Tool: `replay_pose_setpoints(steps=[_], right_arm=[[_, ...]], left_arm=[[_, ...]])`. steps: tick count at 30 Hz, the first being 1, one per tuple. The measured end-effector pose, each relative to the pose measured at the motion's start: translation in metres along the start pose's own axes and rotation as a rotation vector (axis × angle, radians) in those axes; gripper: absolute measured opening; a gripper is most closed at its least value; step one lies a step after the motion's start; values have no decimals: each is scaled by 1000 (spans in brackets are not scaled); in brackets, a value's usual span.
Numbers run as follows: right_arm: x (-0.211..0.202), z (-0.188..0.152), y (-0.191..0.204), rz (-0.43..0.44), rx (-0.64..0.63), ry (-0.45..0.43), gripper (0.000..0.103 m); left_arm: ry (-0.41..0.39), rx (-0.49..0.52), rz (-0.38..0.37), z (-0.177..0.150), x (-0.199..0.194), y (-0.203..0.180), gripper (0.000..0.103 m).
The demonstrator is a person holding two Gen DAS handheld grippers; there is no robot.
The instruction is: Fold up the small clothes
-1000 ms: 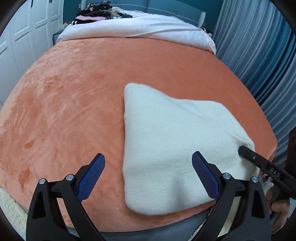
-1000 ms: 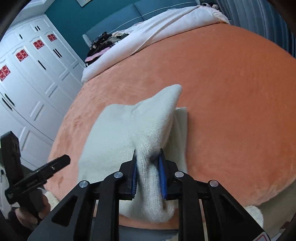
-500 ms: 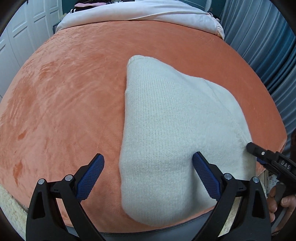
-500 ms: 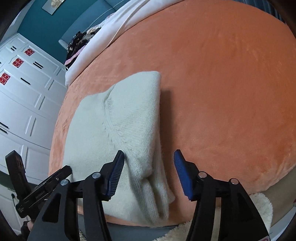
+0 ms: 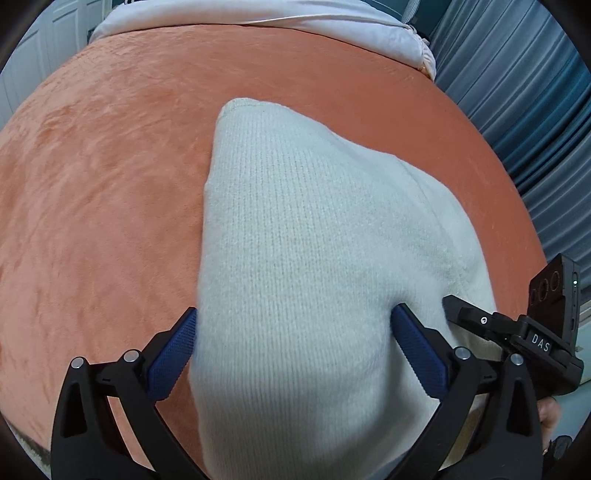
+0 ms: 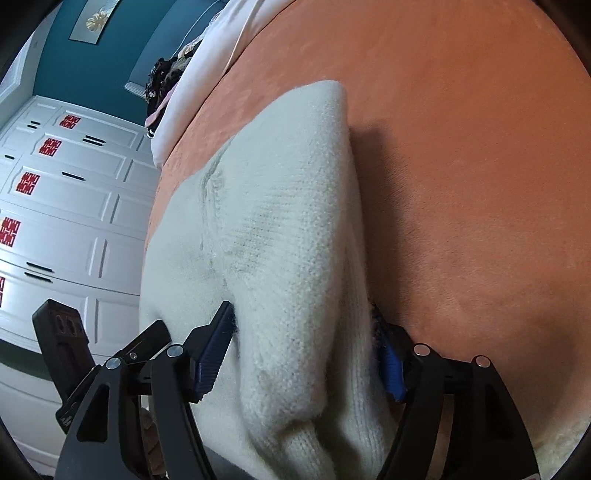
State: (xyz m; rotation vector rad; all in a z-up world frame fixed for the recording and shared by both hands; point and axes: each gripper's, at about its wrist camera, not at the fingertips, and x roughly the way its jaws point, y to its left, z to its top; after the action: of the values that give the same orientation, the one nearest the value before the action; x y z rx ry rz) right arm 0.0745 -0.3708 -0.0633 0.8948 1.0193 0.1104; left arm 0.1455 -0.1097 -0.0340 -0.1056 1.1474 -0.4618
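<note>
A cream knitted garment (image 5: 306,258) lies partly folded on the orange bed cover (image 5: 103,177), its near end at the bed's front edge. My left gripper (image 5: 295,339) is open, its blue pads straddling the garment's near left part. My right gripper (image 6: 303,339) is open, its jaws on either side of the folded-over sleeve (image 6: 295,229) at the garment's near right edge. The right gripper also shows in the left wrist view (image 5: 517,332), and the left gripper shows in the right wrist view (image 6: 110,354).
A white duvet (image 5: 258,14) lies across the far end of the bed with dark clothes (image 6: 162,77) on it. Blue curtains (image 5: 535,92) hang on the right. White wardrobe doors (image 6: 66,206) stand on the left.
My right gripper has let go of the sleeve and opened, then dropped low over it. Both grippers have moved forward and down onto the garment's near edge.
</note>
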Motion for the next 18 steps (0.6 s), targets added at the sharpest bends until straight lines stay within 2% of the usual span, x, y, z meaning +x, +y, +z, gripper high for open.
replay_pose_setpoints(steps=[4,6,7,8,9,10,11,13,16,18], right_arm=[[8,4,-1,44,16,7,72],[12,8,2,51,20,5,68],[14,8,4,50,18,6,58],[14,8,7,45,10,5,52],[11,8,12,34,-1,-4,41],[6,8,19,26,-17,-20,36],[0,8,27,17,-33,-34,35],[-17,6,47,8,-69,-76,33],[-52,-2,74,11,-111,-161,33],[-88,-11,90,14,-134,-234,33]], left_arm=[[50,-76,-151,7,16,23,98],[85,-125,-228,9,23,36,98],[88,-144,-246,10,24,39,98],[86,-144,-242,10,22,39,94],[82,-128,-227,10,18,35,90],[73,-119,-217,10,13,32,82],[64,-116,-215,11,6,28,72],[45,-111,-236,15,-12,21,64],[14,-104,-295,20,-43,5,62],[-21,-60,-345,24,-70,-13,61]])
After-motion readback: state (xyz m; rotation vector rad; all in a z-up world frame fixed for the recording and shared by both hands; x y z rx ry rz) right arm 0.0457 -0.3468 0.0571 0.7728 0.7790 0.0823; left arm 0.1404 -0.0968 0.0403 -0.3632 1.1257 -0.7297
